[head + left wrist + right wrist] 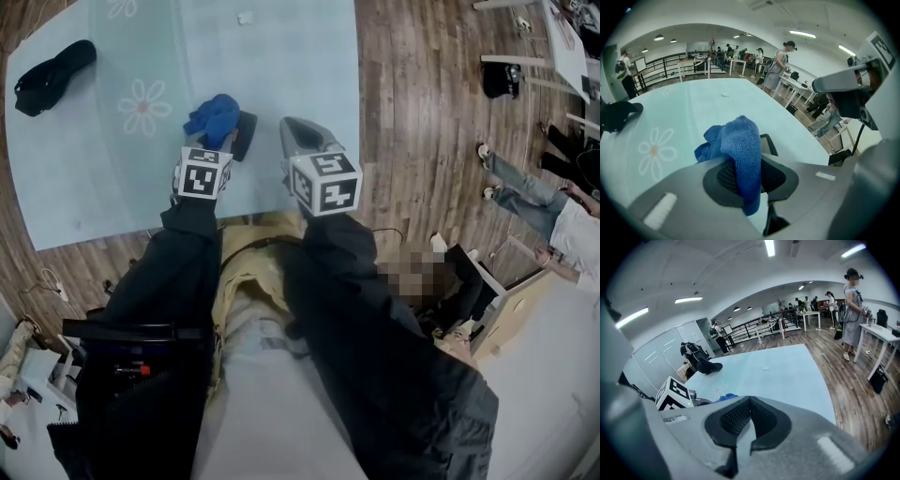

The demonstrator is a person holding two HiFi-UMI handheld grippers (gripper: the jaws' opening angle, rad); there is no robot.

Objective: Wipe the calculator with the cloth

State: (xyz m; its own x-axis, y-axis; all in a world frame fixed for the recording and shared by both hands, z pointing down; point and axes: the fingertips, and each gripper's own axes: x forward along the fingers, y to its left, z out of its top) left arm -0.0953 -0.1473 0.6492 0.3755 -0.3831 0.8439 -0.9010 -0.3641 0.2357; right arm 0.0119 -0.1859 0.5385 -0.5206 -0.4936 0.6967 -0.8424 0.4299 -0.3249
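Note:
A blue cloth (214,116) is bunched over the near end of a dark calculator (247,134) on the pale blue table (300,66). My left gripper (216,139) is shut on that cloth. In the left gripper view the cloth (738,145) hangs pinched between the jaws of the left gripper (749,177), and a corner of the calculator (769,143) shows behind it. My right gripper (298,127) hovers just right of the calculator. Seen in its own view, the right gripper (749,405) is shut with nothing in it; the cloth (725,398) peeks out to its left.
A black cap (52,73) lies at the table's far left. A small white scrap (246,17) sits near the far edge. The table's right edge (358,103) meets wooden floor. People and desks stand off to the right (544,202).

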